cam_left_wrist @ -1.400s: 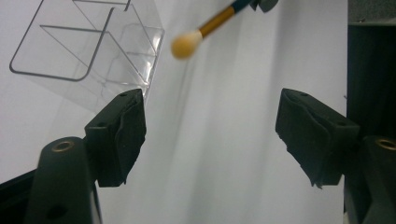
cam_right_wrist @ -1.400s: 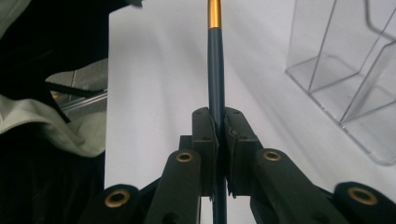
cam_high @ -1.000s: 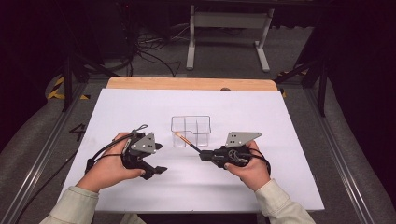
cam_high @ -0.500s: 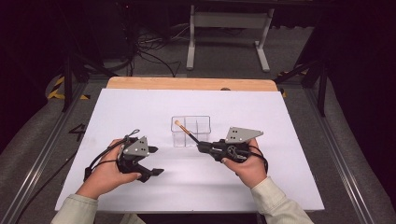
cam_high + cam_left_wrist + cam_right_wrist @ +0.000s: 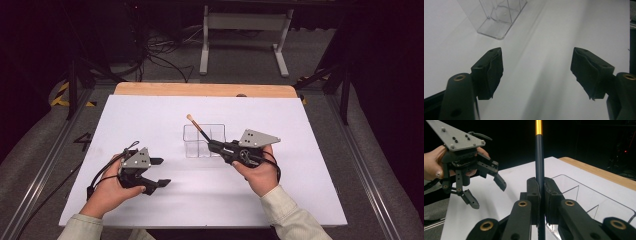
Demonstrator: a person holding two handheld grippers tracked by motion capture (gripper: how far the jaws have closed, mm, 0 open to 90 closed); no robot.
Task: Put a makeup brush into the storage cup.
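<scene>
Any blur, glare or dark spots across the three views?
High view: white tabletop evenly lit, surroundings nearly black. Left gripper view: black pads soft-focused, clear plastic divided box casts faint streaky shadows. Right gripper view: dark thin brush handle sharp, background black.

No legible text, label, brand or number anywhere. Small pale marking on the side of the right gripper (image 5: pixel 216 146) in the high view, too small and blurred to read. Yellow-and-black hazard striping (image 5: pixel 64 95) on the floor left of the table (image 5: pixel 150 115), a sign without words.
</scene>
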